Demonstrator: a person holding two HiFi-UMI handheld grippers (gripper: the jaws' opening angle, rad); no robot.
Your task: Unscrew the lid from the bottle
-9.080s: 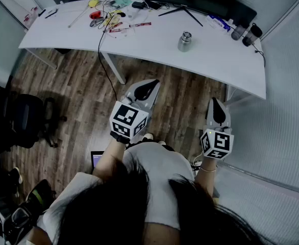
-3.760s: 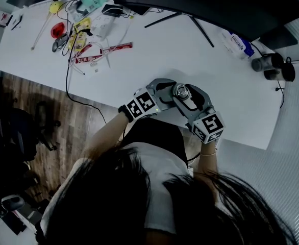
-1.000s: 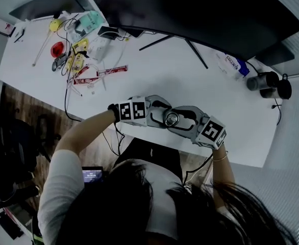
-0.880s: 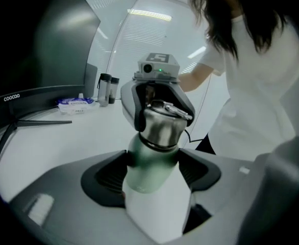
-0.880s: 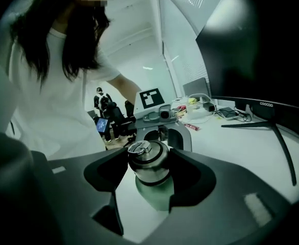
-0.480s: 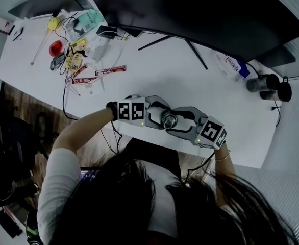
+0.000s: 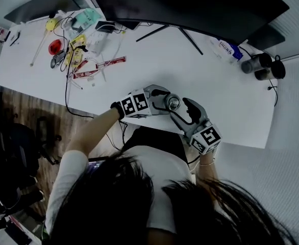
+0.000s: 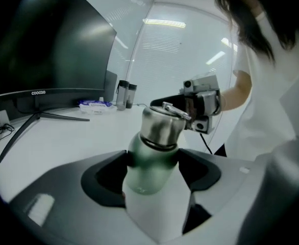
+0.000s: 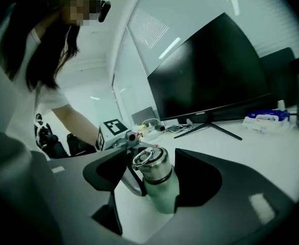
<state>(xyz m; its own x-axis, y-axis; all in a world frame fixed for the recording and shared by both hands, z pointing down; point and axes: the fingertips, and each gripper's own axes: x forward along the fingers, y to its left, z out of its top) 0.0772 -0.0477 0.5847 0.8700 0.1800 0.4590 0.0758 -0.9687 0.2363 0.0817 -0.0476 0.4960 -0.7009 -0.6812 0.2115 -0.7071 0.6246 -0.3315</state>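
A green bottle (image 7: 171,103) with a steel lid (image 8: 162,124) stands tilted near the front edge of the white table (image 7: 154,60). My left gripper (image 7: 163,100) is shut on the green body (image 8: 150,167) from the left, pads on both sides. My right gripper (image 7: 179,109) is open on the lid's right and toward me. Its jaws have just been opening. In the right gripper view the lid (image 9: 152,163) with its ring handle sits ahead between the spread jaws, with gaps on both sides. The lid is on the bottle.
A large dark monitor (image 7: 190,9) on a stand fills the table's back. Cables, tools and packets (image 7: 78,50) clutter the back left. Two dark cups (image 7: 259,65) and a tissue pack (image 7: 225,49) sit back right. An office chair (image 7: 11,147) stands on the floor at left.
My right gripper has come off the lid, swung toward the table's near edge and opened wider. The left gripper still holds the bottle in the same spot.
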